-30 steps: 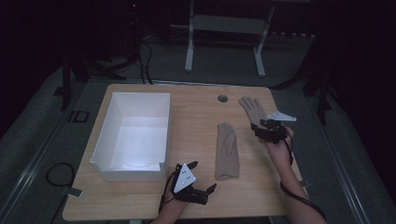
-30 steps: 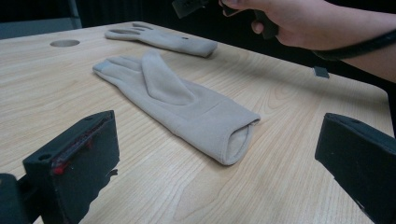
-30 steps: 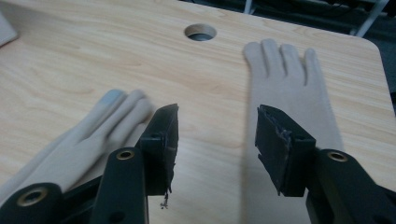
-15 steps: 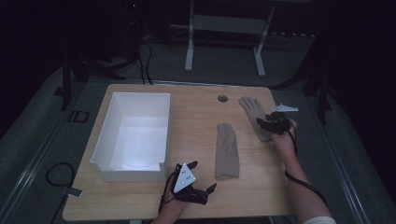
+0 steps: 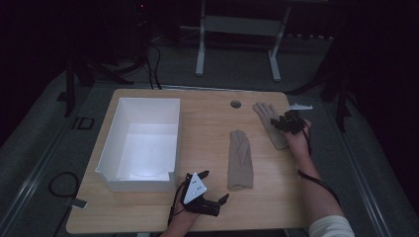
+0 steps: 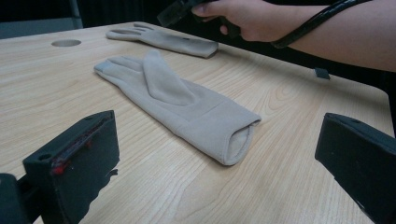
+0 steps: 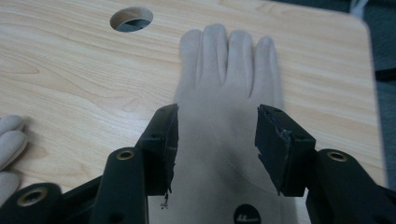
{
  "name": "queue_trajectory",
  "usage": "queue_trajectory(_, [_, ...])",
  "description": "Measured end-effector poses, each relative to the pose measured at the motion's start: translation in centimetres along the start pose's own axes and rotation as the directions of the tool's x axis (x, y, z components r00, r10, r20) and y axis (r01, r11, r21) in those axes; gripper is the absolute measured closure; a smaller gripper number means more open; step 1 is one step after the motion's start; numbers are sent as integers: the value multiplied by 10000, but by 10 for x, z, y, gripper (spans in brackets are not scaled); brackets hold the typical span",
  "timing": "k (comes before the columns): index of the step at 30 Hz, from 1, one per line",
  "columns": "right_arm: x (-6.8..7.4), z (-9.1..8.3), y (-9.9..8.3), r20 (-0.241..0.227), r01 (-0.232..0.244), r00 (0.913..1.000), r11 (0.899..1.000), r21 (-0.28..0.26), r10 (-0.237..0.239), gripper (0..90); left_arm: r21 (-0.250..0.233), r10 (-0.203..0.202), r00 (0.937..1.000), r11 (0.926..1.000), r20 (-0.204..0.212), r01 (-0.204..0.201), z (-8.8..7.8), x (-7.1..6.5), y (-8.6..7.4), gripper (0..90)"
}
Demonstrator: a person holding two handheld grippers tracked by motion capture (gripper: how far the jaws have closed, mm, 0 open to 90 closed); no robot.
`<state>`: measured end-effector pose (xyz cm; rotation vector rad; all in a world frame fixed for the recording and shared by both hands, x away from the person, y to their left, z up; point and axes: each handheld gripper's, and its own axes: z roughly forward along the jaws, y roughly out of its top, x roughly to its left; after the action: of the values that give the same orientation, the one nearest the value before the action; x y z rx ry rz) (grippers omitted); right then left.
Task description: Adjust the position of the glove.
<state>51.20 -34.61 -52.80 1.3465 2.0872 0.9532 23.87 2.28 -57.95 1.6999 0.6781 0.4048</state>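
We hover right gripper [image 7: 215, 140], jaws spread, over beige knit glove [image 7: 229, 116] near desk's [image 5: 207, 118] far right corner. Risk: pads pinch only top layer, glove slips. Left gripper [image 6: 210, 177] spread, idle.

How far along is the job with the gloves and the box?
Nothing looks done yet: the white box holds no glove. In hand: the right gripper hangs open over the far glove, not gripping it. Left: the near glove lies flat before the open left gripper.
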Motion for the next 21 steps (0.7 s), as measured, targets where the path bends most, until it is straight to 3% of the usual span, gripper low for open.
queue_trajectory(11, [-5, 23, -14, 136, -96, 9999, 9985, 544, 89, 538, -22, -59, 10000, 10000, 8, 59, 0, 0, 0, 2])
queue_trajectory(13, [-5, 23, -16, 121, -50, 9999, 9987, 497, 44, 579, -25, -60, 10000, 10000, 6, 60, 0, 0, 0, 2])
queue_trajectory(14, [-5, 23, -15, 108, 44, 9999, 9984, 556, -50, 654, -21, -68, 10000, 10000, 12, 68, 0, 1, 0, 2])
queue_trajectory(15, [-5, 23, -15, 108, 44, 9999, 9984, 556, -50, 654, -21, -68, 10000, 10000, 12, 68, 0, 1, 0, 2])
queue_trajectory(16, [-5, 22, -14, 96, 17, 10000, 9977, 675, -24, 780, -22, -85, 10000, 10000, 14, 85, 0, 1, 0, 2])
queue_trajectory(21, [-4, 18, -13, 161, -496, 9987, 9955, 811, 485, 835, -24, -88, 10000, 10000, 15, 88, 0, 1, 0, 2])
